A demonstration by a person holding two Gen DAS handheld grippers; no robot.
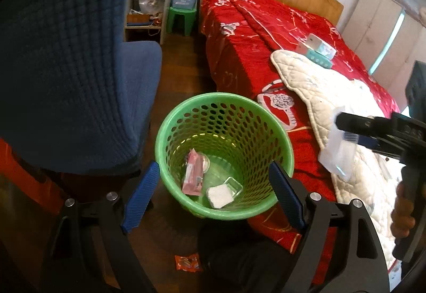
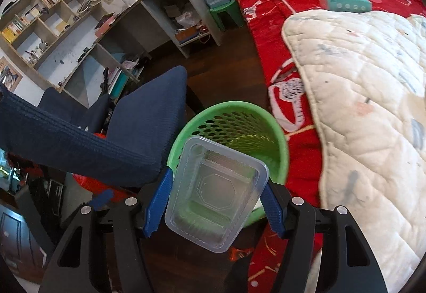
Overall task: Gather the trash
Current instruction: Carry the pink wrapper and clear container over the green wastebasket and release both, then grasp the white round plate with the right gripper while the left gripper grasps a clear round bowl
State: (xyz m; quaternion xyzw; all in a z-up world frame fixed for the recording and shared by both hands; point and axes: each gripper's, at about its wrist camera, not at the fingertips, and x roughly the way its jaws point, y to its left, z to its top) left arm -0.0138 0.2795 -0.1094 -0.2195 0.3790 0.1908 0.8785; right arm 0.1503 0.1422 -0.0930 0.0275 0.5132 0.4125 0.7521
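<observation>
The left hand-held gripper stands wide open with nothing between its ribbed blue pads, directly above the green basket, a perforated plastic bin on the floor. Inside lie a pink wrapper and a small clear tray. An orange wrapper lies on the floor just behind the gripper, flat and crinkly, probably slippery to pinch. To the right, the right hand-held gripper clamps a clear plastic container across its long sides, just short of the basket rim. It looks light, thin-walled and flexible, so a gentle squeeze near the stiffer rim seems safest.
</observation>
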